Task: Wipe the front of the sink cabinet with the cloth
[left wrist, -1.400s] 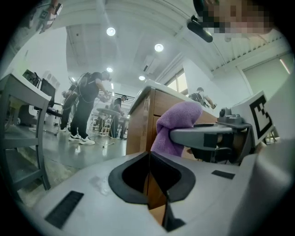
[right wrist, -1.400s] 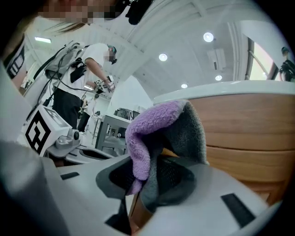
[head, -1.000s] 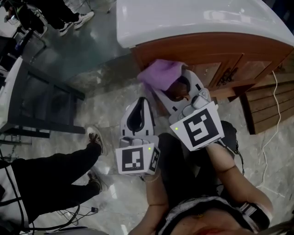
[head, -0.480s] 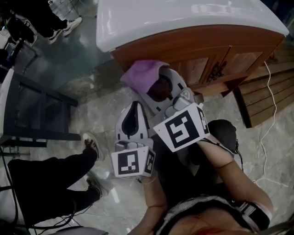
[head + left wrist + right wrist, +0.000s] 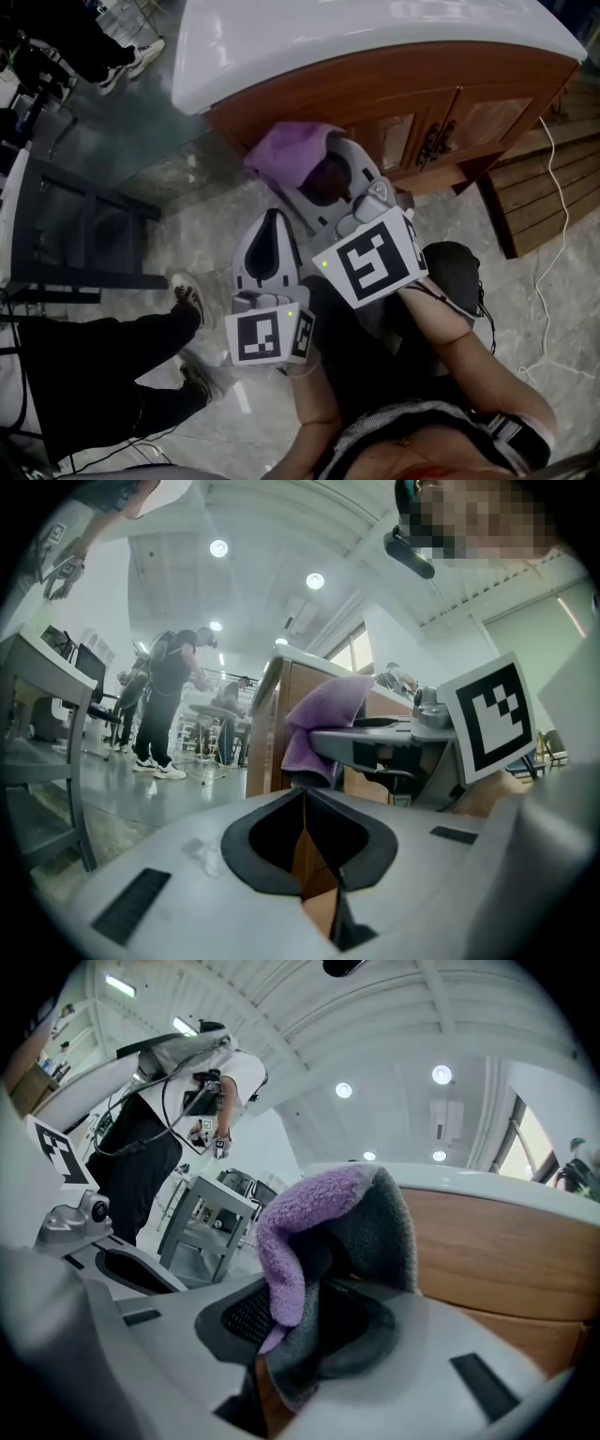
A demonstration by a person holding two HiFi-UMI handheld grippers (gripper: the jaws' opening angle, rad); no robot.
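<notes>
Our right tongs (image 5: 309, 1330) grip the cloth (image 5: 314, 1208), left tongs (image 5: 304, 803) closed empty; we should press flat along the cabinet front (image 5: 398, 141).

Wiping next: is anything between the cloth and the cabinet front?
Nothing visible. The cloth, clamped in the right tool, sits right beside the wooden cabinet front; the left tool hangs back, shut and empty.

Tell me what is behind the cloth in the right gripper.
The wooden cabinet front, under its white top. The patch of wood directly behind the cloth is covered, so contact between them cannot be seen.
</notes>
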